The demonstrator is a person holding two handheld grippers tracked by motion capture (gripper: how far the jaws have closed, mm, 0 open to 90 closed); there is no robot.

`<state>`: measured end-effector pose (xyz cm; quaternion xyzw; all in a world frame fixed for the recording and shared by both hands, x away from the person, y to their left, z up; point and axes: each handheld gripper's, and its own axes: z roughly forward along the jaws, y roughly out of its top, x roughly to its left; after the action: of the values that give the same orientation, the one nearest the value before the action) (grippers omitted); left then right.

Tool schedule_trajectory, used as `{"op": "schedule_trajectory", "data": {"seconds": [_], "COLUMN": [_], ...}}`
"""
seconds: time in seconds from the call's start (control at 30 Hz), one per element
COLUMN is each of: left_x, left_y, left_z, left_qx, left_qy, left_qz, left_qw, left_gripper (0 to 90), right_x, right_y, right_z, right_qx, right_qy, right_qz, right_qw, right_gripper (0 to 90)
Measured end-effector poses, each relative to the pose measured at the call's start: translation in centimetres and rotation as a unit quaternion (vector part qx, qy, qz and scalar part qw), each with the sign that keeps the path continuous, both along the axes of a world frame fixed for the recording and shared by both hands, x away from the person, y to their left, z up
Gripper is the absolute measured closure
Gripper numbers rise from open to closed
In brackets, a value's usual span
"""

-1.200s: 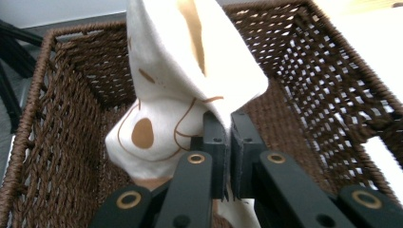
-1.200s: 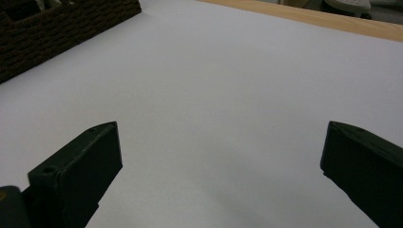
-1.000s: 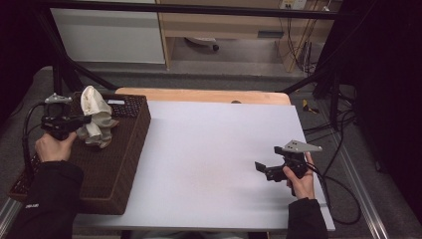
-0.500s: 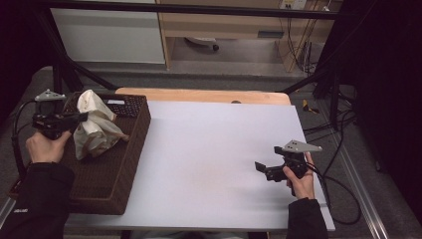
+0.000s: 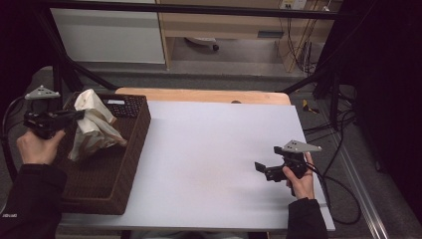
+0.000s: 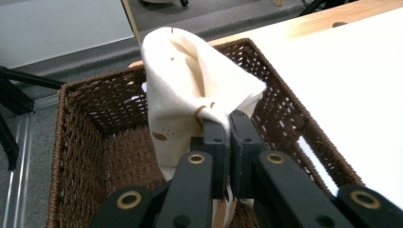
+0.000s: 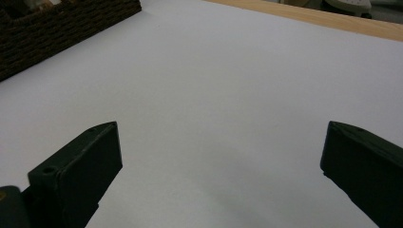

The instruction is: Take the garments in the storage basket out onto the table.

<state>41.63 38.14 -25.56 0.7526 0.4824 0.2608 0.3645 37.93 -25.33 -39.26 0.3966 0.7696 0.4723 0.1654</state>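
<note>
A: On the left, the left gripper [image 6: 227, 142] has its jaws pressed together on a fold of the cream cloth [image 5: 92, 124], which hangs over the wicker basket [image 5: 129, 164].

B: Only a thin pinch, I'd say. The cloth could slip free, or its hanging end could snag on the basket rim and drag the basket along.

A: And over on the right, the right gripper [image 5: 268, 169] rests spread wide above the bare white tabletop [image 5: 209, 149], holding nothing.
</note>
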Motion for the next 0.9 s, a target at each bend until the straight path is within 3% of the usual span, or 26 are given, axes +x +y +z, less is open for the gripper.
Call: {"op": "schedule_trajectory", "data": {"seconds": [0.9], "left_x": [-2.2], "left_y": [-0.1], "left_z": [3.8], "left_qx": [0.005], "left_qy": [-0.007], "left_qz": [-0.035], "left_qw": [0.9993], "left_gripper": [86.6], "right_x": [0.0], "right_y": [0.0], "right_z": [0.0], "right_qx": [-0.003], "right_qy": [0.001], "right_qz": [0.002], "right_qw": [1.0000], "right_gripper": [0.6]}}
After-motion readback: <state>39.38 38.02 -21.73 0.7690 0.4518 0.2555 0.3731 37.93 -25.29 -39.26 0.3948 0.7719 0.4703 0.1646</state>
